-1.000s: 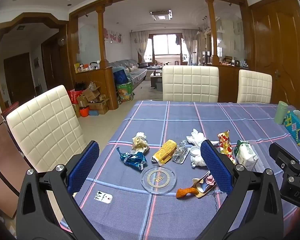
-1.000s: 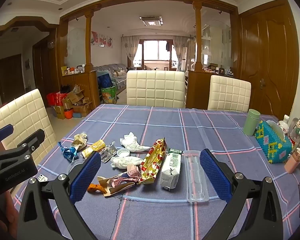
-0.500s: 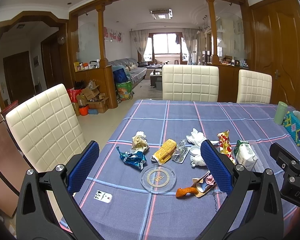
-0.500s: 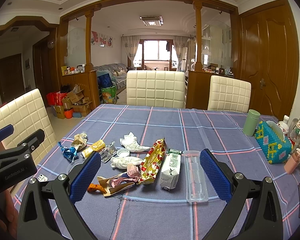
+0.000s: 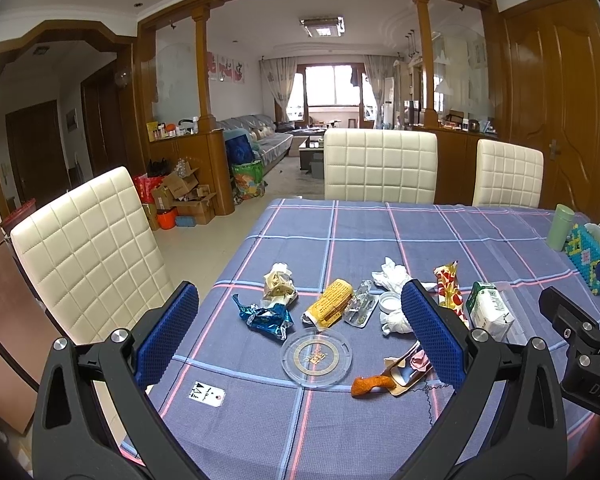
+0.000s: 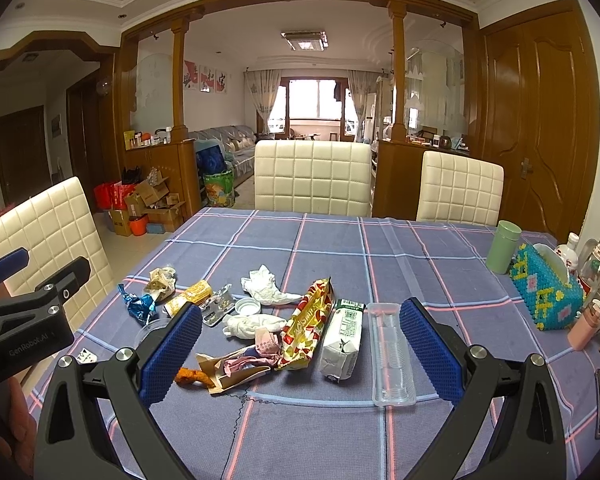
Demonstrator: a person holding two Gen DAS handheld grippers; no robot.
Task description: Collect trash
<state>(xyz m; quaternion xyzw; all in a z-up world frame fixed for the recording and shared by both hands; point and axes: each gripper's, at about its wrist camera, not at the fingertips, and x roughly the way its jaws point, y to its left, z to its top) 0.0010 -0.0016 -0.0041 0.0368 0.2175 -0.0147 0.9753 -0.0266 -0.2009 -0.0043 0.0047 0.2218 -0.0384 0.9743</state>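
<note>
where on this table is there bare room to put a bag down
Bare cloth runs across the far half of the table, between the white chairs and the crumpled tissue. The near edge below the clear tray is also free. The litter crowds the left middle; bottles and the beaded box crowd the right edge.

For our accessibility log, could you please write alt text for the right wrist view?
The open right gripper hovers over litter on a blue plaid tablecloth: a red-yellow snack wrapper, a white carton and a clear plastic tray.

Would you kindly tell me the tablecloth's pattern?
The tablecloth is blue-purple with pink and light-blue plaid lines; right wrist view shows it best.
</note>
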